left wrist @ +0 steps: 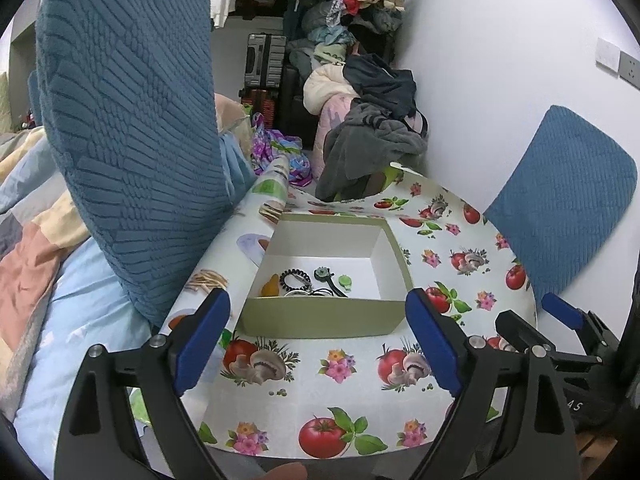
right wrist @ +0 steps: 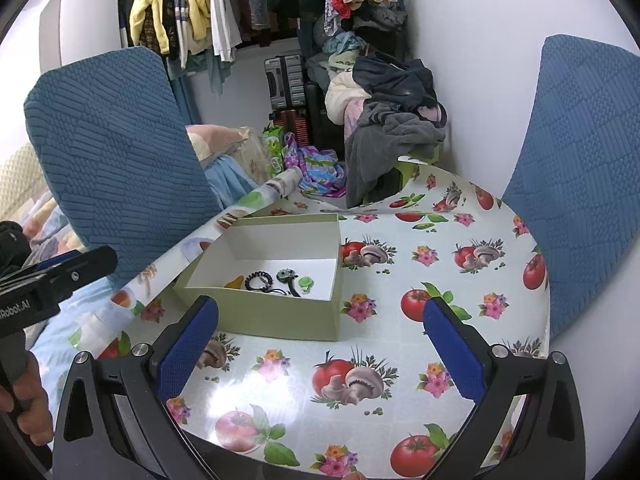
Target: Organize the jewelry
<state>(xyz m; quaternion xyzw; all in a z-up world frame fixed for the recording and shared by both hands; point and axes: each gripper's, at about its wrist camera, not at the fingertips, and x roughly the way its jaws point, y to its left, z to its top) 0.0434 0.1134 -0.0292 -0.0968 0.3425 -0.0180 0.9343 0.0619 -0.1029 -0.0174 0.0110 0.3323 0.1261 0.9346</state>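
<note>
Around the table: two blue chairs.

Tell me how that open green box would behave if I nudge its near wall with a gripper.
The green box looks like thin card, nearly empty, so probably light. It would likely slide on the glossy tablecloth rather than tip. Its unbraced walls may flex if squeezed.
</note>
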